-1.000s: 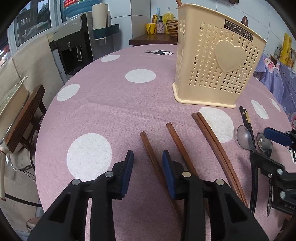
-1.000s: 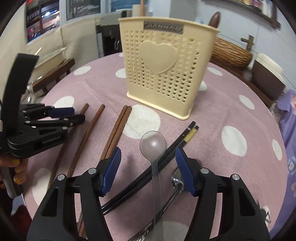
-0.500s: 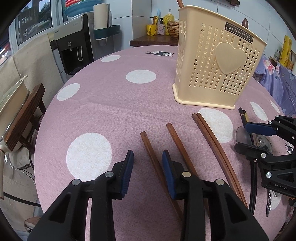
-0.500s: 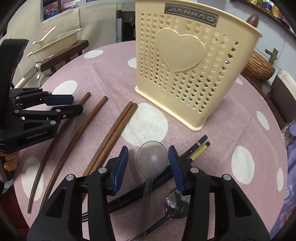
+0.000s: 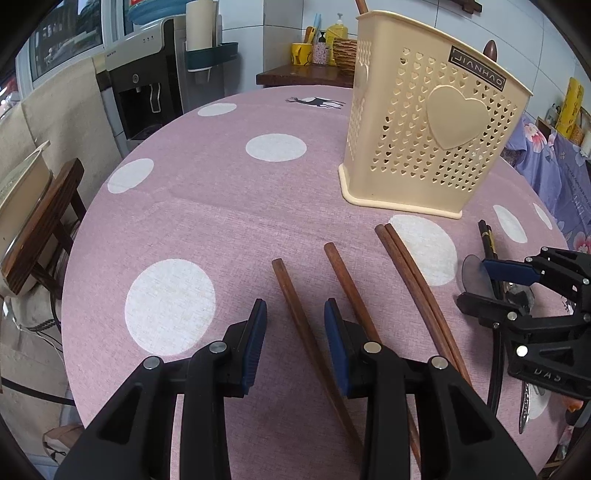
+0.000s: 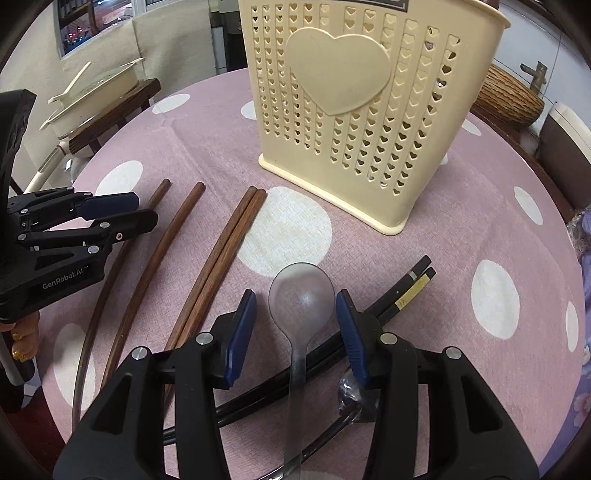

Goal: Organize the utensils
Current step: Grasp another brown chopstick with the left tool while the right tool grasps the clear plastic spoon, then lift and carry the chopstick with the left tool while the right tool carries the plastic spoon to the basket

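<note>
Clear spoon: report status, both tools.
Right tool jaws just closing, astride clear spoon, not gripping. Left tool open over a brown chopstick. Spoon lies across black chopsticks; holder unobstructed.

A pink polka-dot tablecloth covers the round counter. Beyond its far edge stands a water dispenser, and further back a dark wooden side table bearing a yellow mug and a soap bottle. A wooden chair stands just beside the counter.
</note>
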The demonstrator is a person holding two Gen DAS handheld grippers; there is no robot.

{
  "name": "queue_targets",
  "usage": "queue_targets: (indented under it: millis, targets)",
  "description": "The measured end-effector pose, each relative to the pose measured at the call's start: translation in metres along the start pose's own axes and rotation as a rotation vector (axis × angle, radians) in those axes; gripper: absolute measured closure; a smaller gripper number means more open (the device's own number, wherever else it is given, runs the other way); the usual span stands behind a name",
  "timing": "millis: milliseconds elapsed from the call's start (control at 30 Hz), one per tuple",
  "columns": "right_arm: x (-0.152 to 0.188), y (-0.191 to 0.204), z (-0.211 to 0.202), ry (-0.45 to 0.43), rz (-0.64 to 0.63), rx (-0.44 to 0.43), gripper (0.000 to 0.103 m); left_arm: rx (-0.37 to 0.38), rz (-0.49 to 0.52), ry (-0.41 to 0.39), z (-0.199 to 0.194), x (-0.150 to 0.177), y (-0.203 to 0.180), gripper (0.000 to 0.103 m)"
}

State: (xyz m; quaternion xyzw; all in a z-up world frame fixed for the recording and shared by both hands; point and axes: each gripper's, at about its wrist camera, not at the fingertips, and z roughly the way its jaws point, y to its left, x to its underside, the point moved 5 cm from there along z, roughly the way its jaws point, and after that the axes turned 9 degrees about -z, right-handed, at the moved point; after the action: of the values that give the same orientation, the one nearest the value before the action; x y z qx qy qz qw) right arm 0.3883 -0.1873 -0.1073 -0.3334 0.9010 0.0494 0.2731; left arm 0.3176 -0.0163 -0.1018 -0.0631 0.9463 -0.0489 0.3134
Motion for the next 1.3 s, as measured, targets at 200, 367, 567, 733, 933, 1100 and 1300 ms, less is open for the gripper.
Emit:
queue_targets:
  millis: [200, 367, 567, 733, 933, 1100, 1300]
  targets:
    - [0.001, 0.002, -0.002, 0.004, 0.046, 0.003, 0.065, -0.009, 0.024, -0.001, -0.001, 0.004, -0.008, 0.080]
    - [0.000, 0.004, -0.001, 0.002, 0.062, 0.012, 0.066, 0.016, -0.010, 0.004, -0.001, 0.003, -0.007, 0.092]
    - [-0.001, 0.006, -0.001, -0.008, 0.080, 0.020, 0.066, 0.047, -0.032, 0.008, 0.001, 0.001, -0.010, 0.093]
    - [0.001, 0.011, -0.005, -0.027, 0.086, 0.006, 0.066, 0.069, -0.058, 0.013, 0.003, -0.002, -0.008, 0.094]
    - [-0.005, 0.011, -0.019, -0.073, 0.114, 0.010, 0.066, 0.083, -0.070, -0.021, -0.006, -0.010, -0.008, 0.095]
    - [-0.013, 0.008, -0.049, -0.170, 0.165, -0.003, 0.066, 0.120, -0.074, -0.096, -0.033, -0.025, -0.008, 0.095]
    - [-0.023, 0.005, -0.102, -0.322, 0.235, -0.026, 0.066, 0.183, -0.088, -0.211, -0.079, -0.049, -0.006, 0.096]
